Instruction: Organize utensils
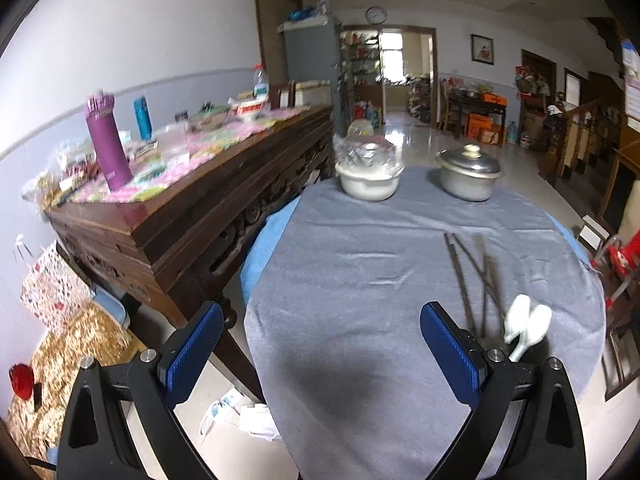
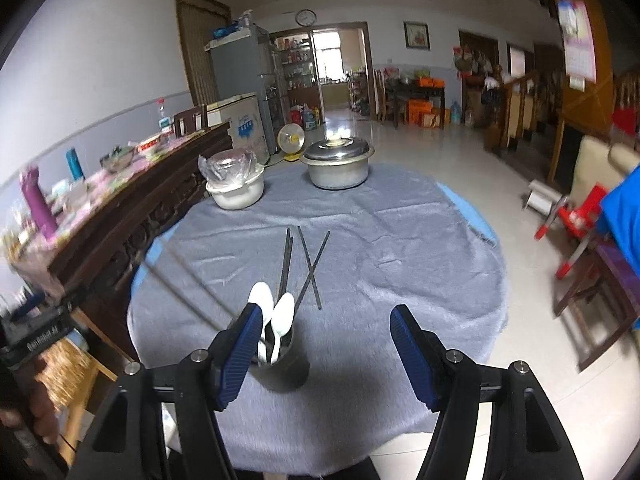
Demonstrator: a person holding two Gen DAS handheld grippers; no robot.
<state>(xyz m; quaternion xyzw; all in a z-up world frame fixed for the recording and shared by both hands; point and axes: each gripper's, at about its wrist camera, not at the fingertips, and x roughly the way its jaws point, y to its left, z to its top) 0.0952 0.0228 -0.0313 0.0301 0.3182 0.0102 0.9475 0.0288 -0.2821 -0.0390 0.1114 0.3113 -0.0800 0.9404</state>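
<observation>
Utensil holder (image 2: 280,364): your landmark, a dark cup near the front edge of the grey-clothed counter (image 2: 400,240), just inside your right tool's left finger.
Spoons (image 2: 276,312): two white ones stand in the holder, bowls up.
Chopsticks (image 2: 308,268): four dark sticks; they seem to lean out of the holder away from you, two of them crossing. Whether their tips rest on the cloth, you cannot tell.
Right tool (image 2: 324,352): jaws spread, nothing between them, just right of the holder.
Left tool (image 1: 320,352): jaws spread and empty, left of the holder.
Beyond: a white basin (image 2: 236,194) and a lidded metal pot (image 2: 338,166) sit at the far edge, well apart from the holder.
Risk: your right tool's left finger is close to the holder; a sideways drift could tip it and spill everything.
Hidden: that finger covers the holder's rim and left side; the left view blurs the chopsticks.
</observation>
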